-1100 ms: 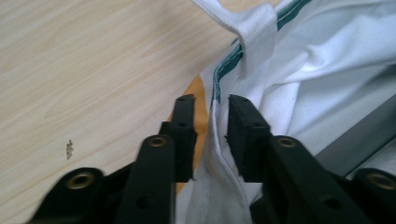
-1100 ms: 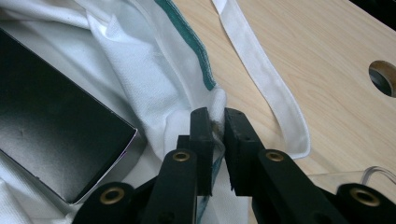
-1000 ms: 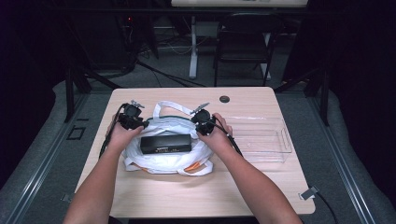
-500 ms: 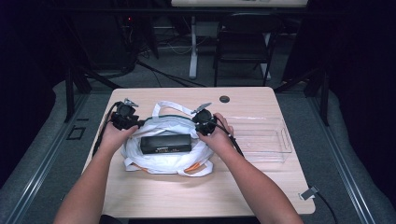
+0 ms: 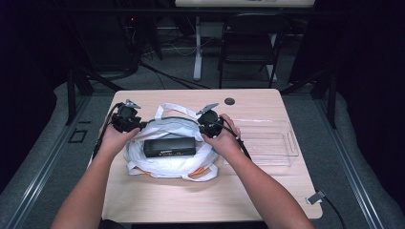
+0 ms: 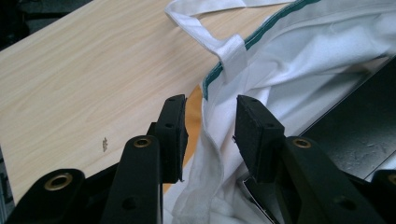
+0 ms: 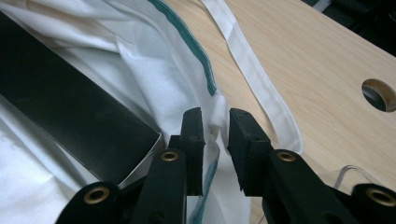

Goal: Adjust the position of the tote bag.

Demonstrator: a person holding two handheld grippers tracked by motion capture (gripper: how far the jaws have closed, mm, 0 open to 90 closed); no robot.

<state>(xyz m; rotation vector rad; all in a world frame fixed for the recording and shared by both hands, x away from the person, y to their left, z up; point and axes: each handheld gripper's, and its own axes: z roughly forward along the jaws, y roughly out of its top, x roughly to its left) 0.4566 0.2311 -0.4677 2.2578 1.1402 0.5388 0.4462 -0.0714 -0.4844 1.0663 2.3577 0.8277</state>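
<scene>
Gripper jaws on my left gripper [image 6: 208,128] and right gripper [image 7: 215,130] straddle the white cloth bag's [image 5: 168,162] rim unclamped, so I risk it slipping over the flat black box [image 5: 170,146].

Both forearms enter from the bottom edge of the high view and angle toward mid-frame. The left gripper [image 5: 126,118] sits left of centre, its jaws standing apart, having just closed a little. The right gripper [image 5: 210,121] sits near centre, jaws narrowly parted, just opening.
</scene>
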